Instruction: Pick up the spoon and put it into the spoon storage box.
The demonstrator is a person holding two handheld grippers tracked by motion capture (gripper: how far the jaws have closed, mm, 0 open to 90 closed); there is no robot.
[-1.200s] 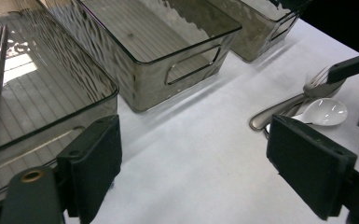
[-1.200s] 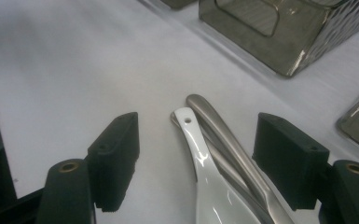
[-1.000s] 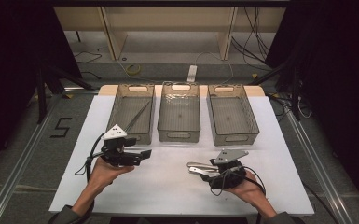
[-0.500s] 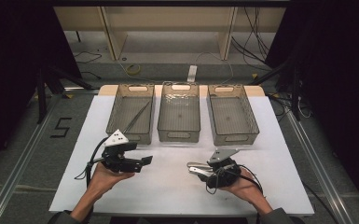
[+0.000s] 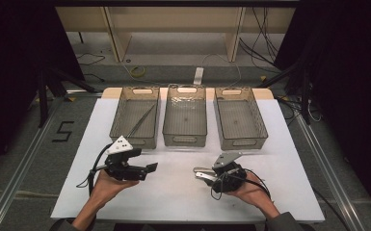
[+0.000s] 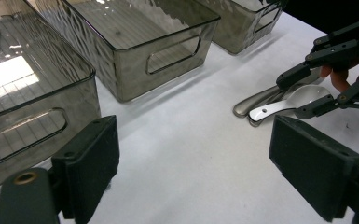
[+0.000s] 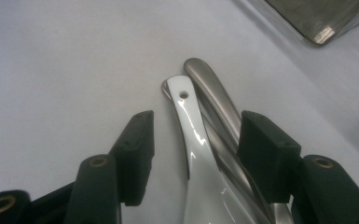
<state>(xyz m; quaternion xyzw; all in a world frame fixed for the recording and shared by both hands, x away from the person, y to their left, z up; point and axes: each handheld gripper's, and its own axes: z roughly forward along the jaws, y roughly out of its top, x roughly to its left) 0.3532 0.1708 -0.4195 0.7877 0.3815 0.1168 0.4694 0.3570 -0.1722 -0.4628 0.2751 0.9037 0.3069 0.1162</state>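
From above, the left claw (image 5: 149, 168) hovers over the white bench (image 5: 173, 202), jaws spread wide and empty. To its right, the right claw (image 7: 193, 140) stands parted astride a white spoon (image 7: 191, 140) and steel handles (image 7: 214, 98); its own view reveals the gaps beside them.

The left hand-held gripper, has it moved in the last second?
Yes. The left hand-held gripper has drawn back toward the person, farther from the left bin, which stayed put.
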